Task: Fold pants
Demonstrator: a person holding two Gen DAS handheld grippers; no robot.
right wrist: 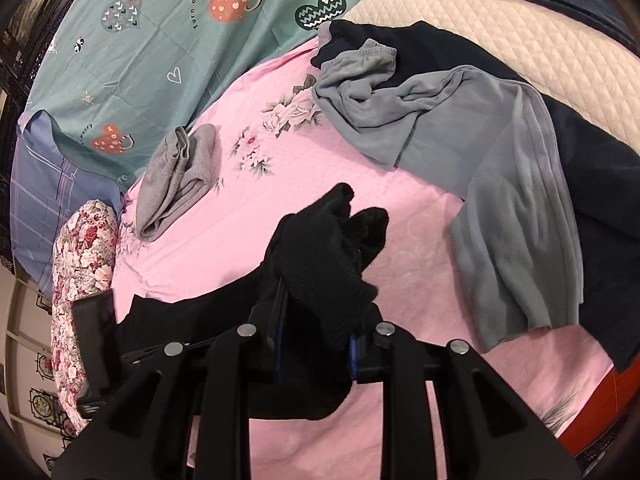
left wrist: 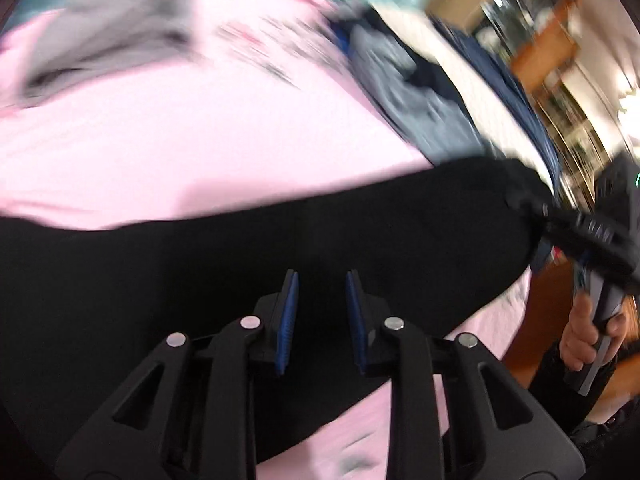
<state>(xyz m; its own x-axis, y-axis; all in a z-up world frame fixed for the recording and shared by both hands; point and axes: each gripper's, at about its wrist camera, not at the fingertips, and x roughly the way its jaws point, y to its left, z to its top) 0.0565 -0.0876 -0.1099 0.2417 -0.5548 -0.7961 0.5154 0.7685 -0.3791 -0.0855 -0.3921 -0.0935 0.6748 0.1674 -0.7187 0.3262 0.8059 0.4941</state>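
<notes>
Black pants (left wrist: 280,248) lie stretched across the pink bedspread (left wrist: 180,140). My left gripper (left wrist: 321,280) hovers just over the middle of the pants, its blue-padded jaws apart and empty. My right gripper (right wrist: 316,312) is shut on a bunched end of the black pants (right wrist: 328,248), which hangs over its fingers. In the left wrist view the right gripper (left wrist: 540,210) holds the pants' right end, with the person's hand (left wrist: 584,332) below it. The left wrist view is blurred by motion.
Light grey pants (right wrist: 480,152) and dark navy clothing (right wrist: 600,168) lie at the right on the bed. A folded grey garment (right wrist: 176,176) lies at the left. A green patterned sheet (right wrist: 180,40), a floral pillow (right wrist: 84,280) and a cream quilt (right wrist: 500,12) border the bedspread (right wrist: 320,160).
</notes>
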